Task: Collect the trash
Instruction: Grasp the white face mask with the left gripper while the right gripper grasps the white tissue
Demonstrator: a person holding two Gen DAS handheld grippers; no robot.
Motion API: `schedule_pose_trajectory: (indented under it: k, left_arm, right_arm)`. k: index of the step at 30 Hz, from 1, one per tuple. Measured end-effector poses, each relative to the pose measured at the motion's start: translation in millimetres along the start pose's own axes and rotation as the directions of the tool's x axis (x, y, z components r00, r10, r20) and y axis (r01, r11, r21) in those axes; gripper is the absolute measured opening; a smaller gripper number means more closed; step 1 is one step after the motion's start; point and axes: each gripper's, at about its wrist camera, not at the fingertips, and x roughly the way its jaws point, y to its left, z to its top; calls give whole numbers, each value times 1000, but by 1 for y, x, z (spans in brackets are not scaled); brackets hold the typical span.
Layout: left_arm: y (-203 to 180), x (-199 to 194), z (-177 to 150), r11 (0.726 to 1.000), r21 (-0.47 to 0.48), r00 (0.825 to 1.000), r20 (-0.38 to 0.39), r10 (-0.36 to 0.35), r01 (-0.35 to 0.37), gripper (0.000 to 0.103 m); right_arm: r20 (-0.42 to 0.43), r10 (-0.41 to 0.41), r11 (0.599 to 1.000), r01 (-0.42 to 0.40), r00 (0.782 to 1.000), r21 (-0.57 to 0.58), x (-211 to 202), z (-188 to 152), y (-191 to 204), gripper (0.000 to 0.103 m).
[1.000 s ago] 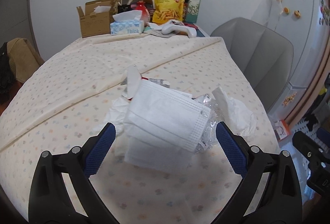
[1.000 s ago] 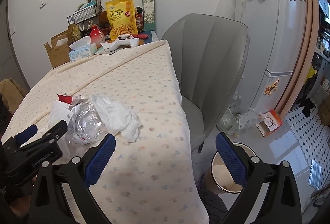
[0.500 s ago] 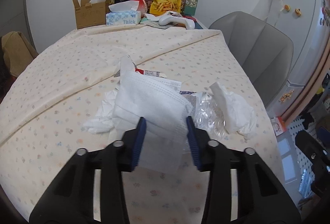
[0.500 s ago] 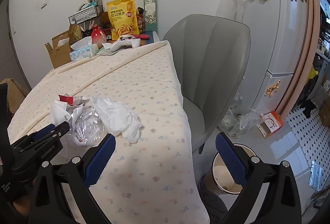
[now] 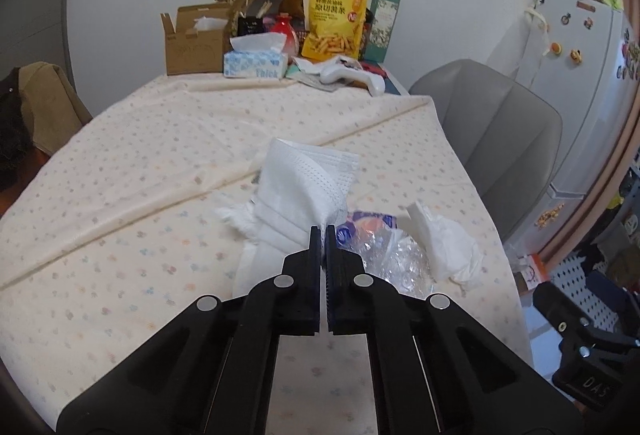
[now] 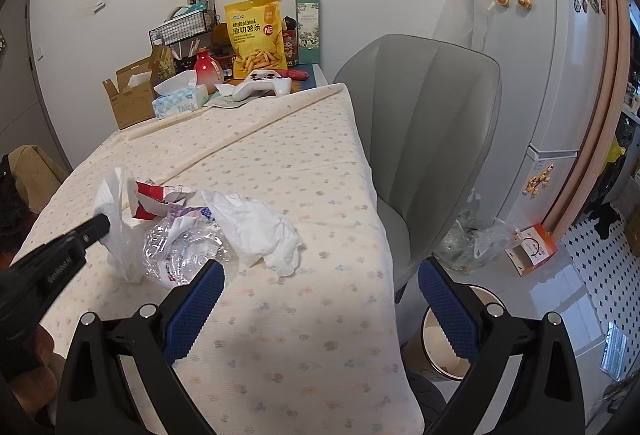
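Table [image 5: 120, 195] under a cream dotted cloth; grey chair [image 6: 432, 123] beside it; waste bin [image 6: 444, 339] on the floor off the near table corner, partly hidden by the right gripper's frame.

Trash pile sits mid-table: white face mask [image 5: 304, 187], crushed clear plastic bottle [image 6: 184, 251], crumpled tissue [image 6: 260, 231], red-and-white wrapper [image 6: 154, 199], all touching or overlapping.

Left gripper [image 5: 324, 231]: jaws pinched together on the mask's near edge, mask standing up from the pile. Whether a second tissue layer is caught with it cannot be told from here.

Right gripper [image 6: 320, 287]: jaws wide apart, nothing between them, hanging over the table's near edge.

Step in hand, by my reading: lift mask clear and carry to bin. Advice: raise slowly so its ear loops do not drag the bottle; keep the pinch firm, as thin fabric slips; release only once over the bin's mouth.
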Motion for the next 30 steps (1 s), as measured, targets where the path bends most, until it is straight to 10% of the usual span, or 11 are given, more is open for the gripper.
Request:
schedule_pose_trajectory:
  k: [19,30]
  left_arm:
    - [18,29,15,997,-5,997,19,80,-80,3]
    - [20,56,10,996,-15,996,-27,82,-83,3]
  right_arm:
    - [-97,55,997,-59,994,-43,60,10,30,81]
    - [-196,67,997,-74,978,-30,106,7,31,44]
